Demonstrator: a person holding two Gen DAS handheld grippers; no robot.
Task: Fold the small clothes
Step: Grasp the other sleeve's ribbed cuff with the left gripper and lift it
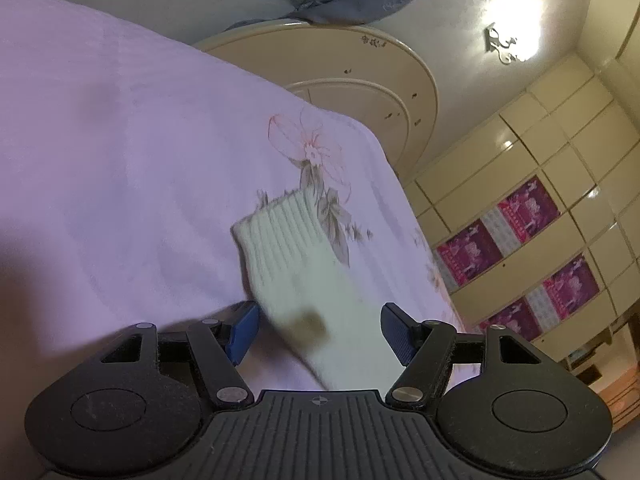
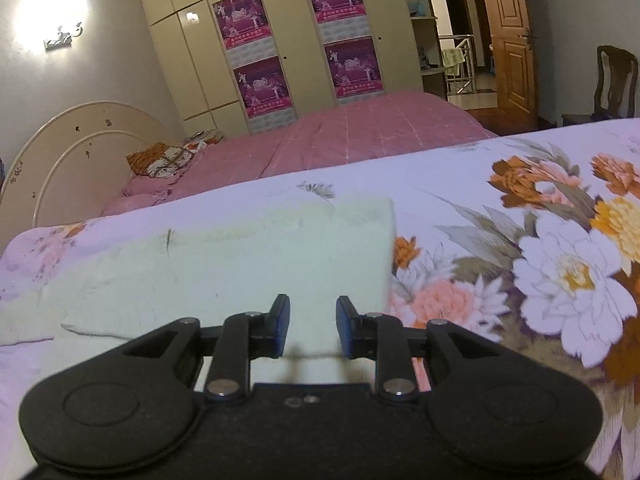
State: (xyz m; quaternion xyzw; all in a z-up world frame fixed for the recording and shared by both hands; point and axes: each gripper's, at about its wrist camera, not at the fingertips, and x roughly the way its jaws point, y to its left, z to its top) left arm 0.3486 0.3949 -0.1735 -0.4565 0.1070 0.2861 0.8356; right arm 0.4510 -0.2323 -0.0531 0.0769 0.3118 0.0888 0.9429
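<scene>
- The left gripper (image 1: 318, 334), black with blue pads, has its jaws spread wide. A pale mint-white ribbed knit sock (image 1: 298, 256) passes between the pads; whether the left pad touches the cloth cannot be told through the blur, and the right pad stands clear of it.
- The right gripper (image 2: 312, 326), of the same black and blue build, has its jaws partly apart, with a clear gap between the pads. Nothing is pinched; they hover over the near edge of the sock (image 2: 224, 264).
- In the right wrist view the sock lies flat on a lilac bedsheet printed with orange, pink and white flowers (image 2: 520, 264), its straight end toward the right.
- In the left wrist view the picture is rolled to one side. The sock's ribbed cuff points away from the camera, next to a faint pink flower print on the sheet (image 1: 120, 140).
- Behind the sheet is a second bed with a pink quilt (image 2: 340, 136) and a cream curved headboard (image 2: 80, 152).
- A cream wardrobe with four magenta posters (image 2: 296, 36) stands against the far wall.
- A lit wall lamp (image 2: 52, 16) glows at the upper left, and a brown wooden door (image 2: 510, 40) stands open at the right.
</scene>
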